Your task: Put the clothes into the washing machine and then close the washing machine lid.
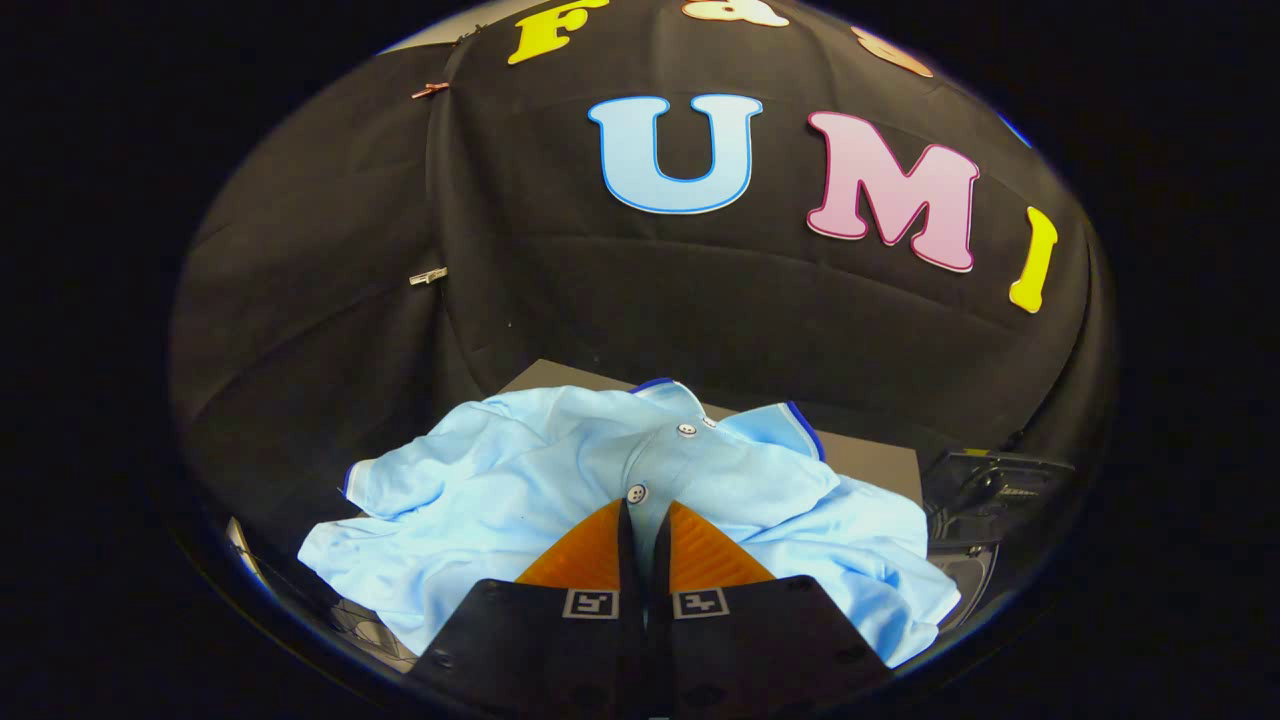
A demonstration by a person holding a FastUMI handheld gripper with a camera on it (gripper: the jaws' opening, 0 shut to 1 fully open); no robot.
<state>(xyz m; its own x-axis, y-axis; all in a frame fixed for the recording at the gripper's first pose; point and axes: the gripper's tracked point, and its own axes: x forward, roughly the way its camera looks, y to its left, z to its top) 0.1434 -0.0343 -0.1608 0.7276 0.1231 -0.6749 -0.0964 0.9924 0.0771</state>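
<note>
1. Gripper [645, 508] fingers nearly closed, only a thin slit between the tips; cloth shows in the slit, real pinch can't be confirmed.
2. Light-blue polo shirt [480, 500] lies crumpled under and ahead of the fingers, placket buttons [637, 493] at 12 o'clock, just off the tips.
3. Collar [775, 420] at 1 o'clock, beyond the tips.
4. Shirt rests partly on a grey flat surface [870, 455].
5. Dark machine part [990, 490] at 3 o'clock, beside the shirt.

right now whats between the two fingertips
In the gripper view, a fold of the light blue shirt by its button placket sits pinched in the gripper.
</note>
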